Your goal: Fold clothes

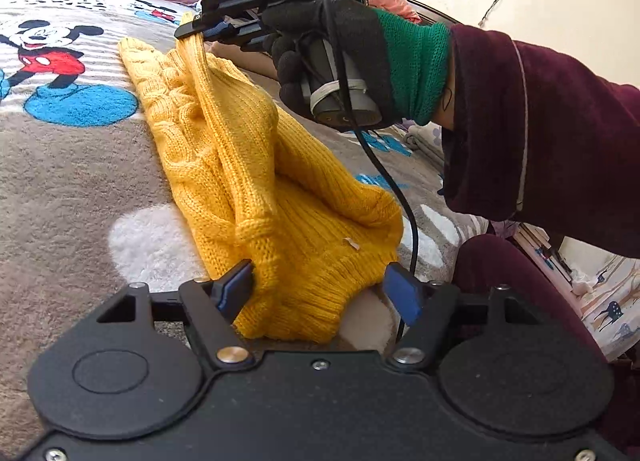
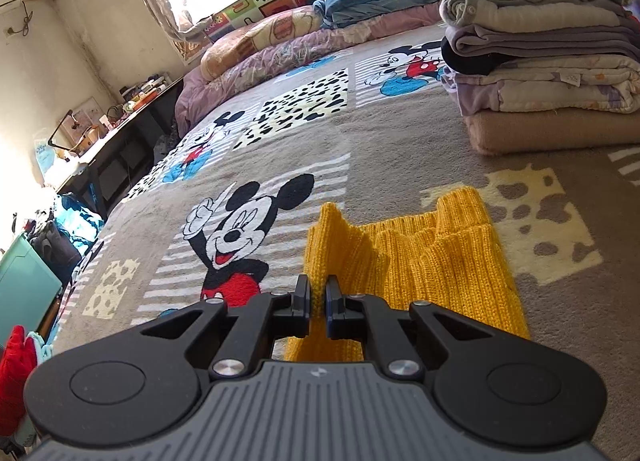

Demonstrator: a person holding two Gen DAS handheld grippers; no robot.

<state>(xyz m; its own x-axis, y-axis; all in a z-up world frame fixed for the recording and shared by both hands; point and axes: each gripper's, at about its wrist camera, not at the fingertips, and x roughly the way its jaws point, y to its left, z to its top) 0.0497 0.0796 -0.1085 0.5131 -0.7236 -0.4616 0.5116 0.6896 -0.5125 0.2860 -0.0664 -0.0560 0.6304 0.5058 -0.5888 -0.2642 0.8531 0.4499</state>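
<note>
A yellow knit sweater [image 1: 280,201] lies in a long bunch on the Mickey Mouse blanket [image 1: 60,161]. My left gripper [image 1: 320,293] stands open around its near end: the left pad touches the knit, the right pad sits just beside its edge. My right gripper [image 1: 190,27], carried by a black-and-green gloved hand [image 1: 340,61], is shut on a strip of the sweater at the far end and lifts it off the blanket. In the right wrist view the right gripper [image 2: 318,293] pinches a raised fold of the sweater [image 2: 420,261].
A tall stack of folded clothes [image 2: 540,41] stands on the blanket [image 2: 360,149] at the right. Rolled bedding [image 2: 280,33] lines the far edge. A desk [image 2: 120,121] stands beside the bed at the left. A black cable [image 1: 400,189] hangs from the right gripper.
</note>
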